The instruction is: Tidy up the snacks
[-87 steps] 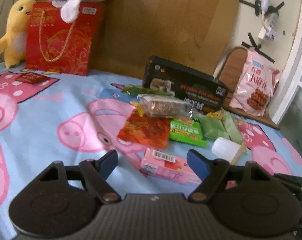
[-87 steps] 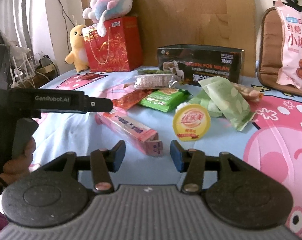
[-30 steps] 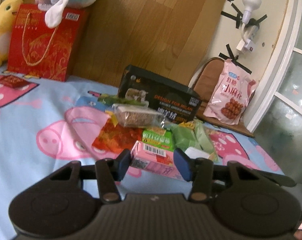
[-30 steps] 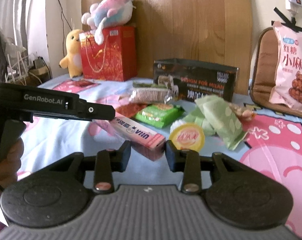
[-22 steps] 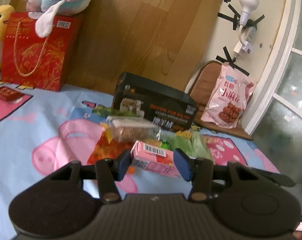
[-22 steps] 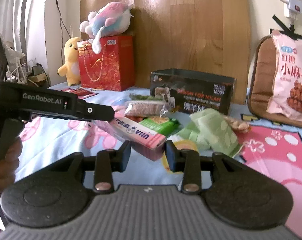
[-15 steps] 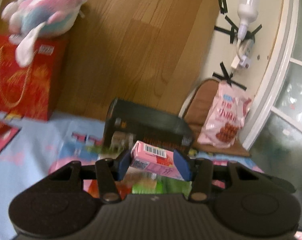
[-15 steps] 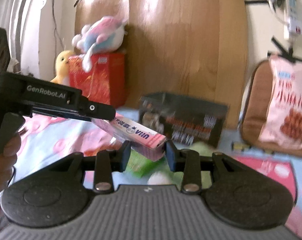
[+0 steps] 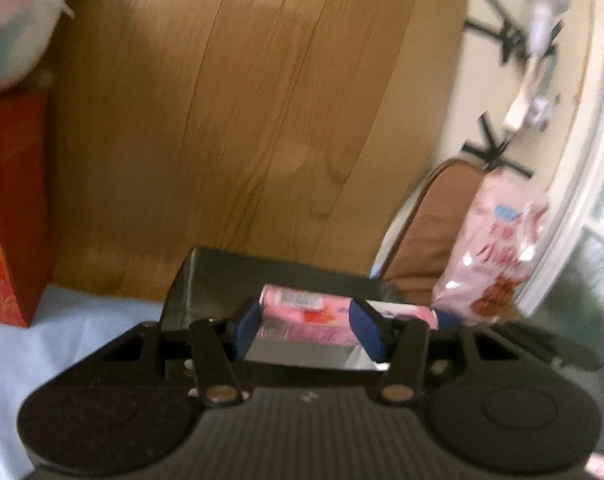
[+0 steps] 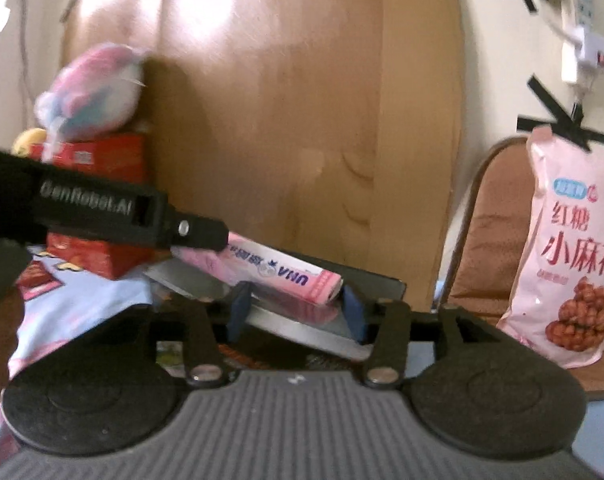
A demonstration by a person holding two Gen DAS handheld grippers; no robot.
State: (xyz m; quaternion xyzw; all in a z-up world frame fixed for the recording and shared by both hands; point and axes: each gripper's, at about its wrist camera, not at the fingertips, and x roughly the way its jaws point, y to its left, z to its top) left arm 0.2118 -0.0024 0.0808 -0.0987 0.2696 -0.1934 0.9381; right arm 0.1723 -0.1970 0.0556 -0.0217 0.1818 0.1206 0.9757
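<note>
Both grippers are shut on one long pink snack box (image 9: 302,316), one at each end. My left gripper (image 9: 304,322) clamps the barcode end. My right gripper (image 10: 294,304) clamps the other end of the pink box (image 10: 278,274), and the left gripper's black body (image 10: 102,216) reaches in from the left. The box is held in the air just above the open black storage box (image 9: 222,272), whose rim also shows in the right wrist view (image 10: 366,276). The other snacks on the bed are hidden below the grippers.
A red gift bag (image 10: 98,200) with a plush toy (image 10: 90,92) on top stands at the left. A pink bag of fried dough twists (image 10: 570,260) leans on a brown chair (image 10: 490,232) at the right. A wooden board (image 9: 242,120) stands behind.
Both grippers closed on the ends of the pink box, lifted it off the bed and carried it forward to above the black storage box.
</note>
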